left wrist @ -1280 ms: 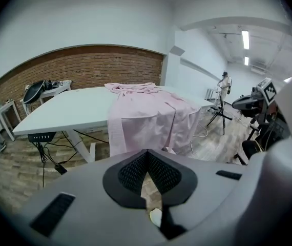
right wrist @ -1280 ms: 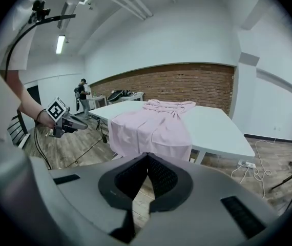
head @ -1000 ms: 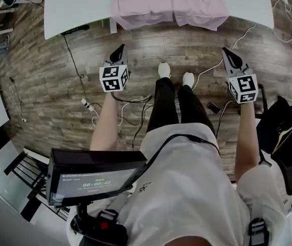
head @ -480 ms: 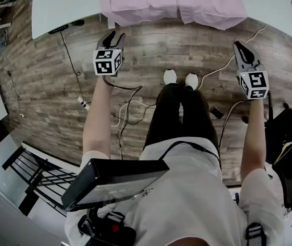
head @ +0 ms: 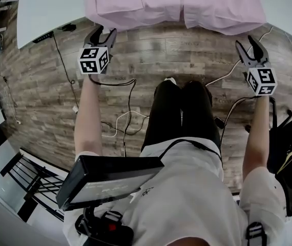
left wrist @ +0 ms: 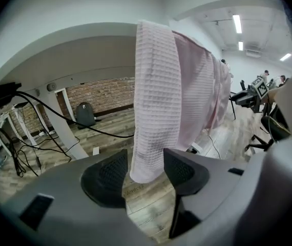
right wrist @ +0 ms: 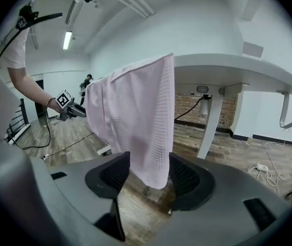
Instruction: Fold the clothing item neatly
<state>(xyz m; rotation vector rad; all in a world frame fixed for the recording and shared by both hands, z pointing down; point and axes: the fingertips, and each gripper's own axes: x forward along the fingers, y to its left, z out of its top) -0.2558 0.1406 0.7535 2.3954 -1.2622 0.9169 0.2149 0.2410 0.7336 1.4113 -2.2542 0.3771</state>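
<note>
Left gripper view shows the pink garment (left wrist: 156, 101) draped over the edge of the white table (left wrist: 84, 45). A hanging corner sits in the gap of the left gripper (left wrist: 146, 159), whose jaws have just been opening wide and grip nothing. The right gripper (right wrist: 149, 162) is likewise. Wood floor (head: 187, 50), brick wall (left wrist: 100, 92) behind.

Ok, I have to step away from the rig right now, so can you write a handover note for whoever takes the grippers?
Left gripper: open, jaws just opened; a hanging corner of the pink garment sits between them, unpinched.
Right gripper: likewise open, just opened, the other hanging corner between its jaws.
Garment: draped over the front edge of the white table.
Done: grippers lined up on the corners.
Left: close on both corners, lift, fold.
</note>
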